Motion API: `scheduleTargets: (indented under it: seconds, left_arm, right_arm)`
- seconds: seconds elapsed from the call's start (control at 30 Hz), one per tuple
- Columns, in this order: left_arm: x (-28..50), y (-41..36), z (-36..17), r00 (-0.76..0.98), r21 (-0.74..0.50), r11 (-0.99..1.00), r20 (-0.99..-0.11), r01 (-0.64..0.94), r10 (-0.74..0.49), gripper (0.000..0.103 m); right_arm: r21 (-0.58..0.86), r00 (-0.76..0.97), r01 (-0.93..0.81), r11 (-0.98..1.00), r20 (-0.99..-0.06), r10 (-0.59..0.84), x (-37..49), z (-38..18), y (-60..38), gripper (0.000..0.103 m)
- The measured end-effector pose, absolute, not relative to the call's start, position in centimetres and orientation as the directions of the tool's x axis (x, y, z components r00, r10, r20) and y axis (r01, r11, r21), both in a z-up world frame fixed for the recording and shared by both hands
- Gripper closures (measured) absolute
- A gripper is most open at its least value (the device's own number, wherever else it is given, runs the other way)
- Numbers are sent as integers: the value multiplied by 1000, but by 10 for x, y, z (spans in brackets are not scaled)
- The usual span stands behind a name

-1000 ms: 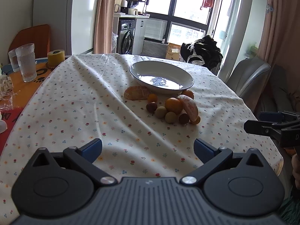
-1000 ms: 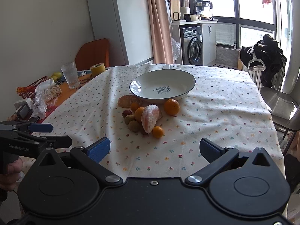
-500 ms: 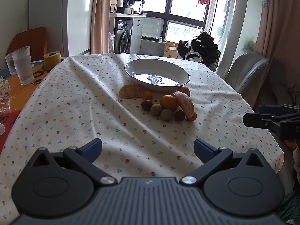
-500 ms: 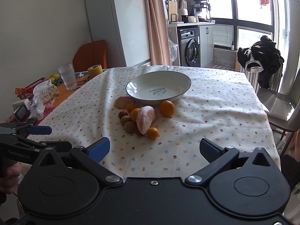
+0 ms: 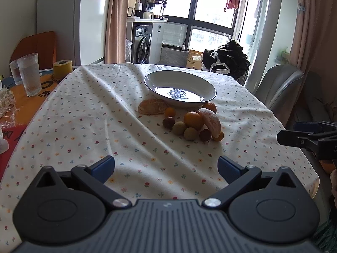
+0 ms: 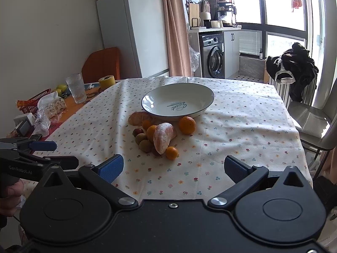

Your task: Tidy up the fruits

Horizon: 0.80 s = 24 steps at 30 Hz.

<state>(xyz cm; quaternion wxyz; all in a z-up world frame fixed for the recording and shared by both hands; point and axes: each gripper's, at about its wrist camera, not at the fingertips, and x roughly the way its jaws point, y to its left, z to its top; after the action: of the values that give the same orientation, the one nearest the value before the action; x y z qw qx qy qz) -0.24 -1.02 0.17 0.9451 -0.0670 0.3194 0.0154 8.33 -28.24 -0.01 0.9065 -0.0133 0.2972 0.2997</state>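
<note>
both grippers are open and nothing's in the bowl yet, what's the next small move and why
Probably move the right gripper forward to the small orange, the nearest fruit at the pile's front edge. The bowl is empty, and all the fruit lies on the tablecloth beside it.

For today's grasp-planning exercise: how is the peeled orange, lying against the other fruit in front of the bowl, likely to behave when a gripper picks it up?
The peeled orange shows bare, pithy segments, so it is probably soft and may bruise or split under a firm squeeze. It leans on smaller round fruits; lifting it could set them rolling. Its elongated shape suggests that it rolls less readily itself.
</note>
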Motion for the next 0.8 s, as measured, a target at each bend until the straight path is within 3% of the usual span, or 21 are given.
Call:
scheduleTargets:
  seconds: [0.8]
  left_arm:
    - [1, 0, 7, 839, -154, 983, -545, -95, -5, 0]
  right_arm:
    - [208, 612, -587, 783, -520, 596, 93, -9, -287, 0]
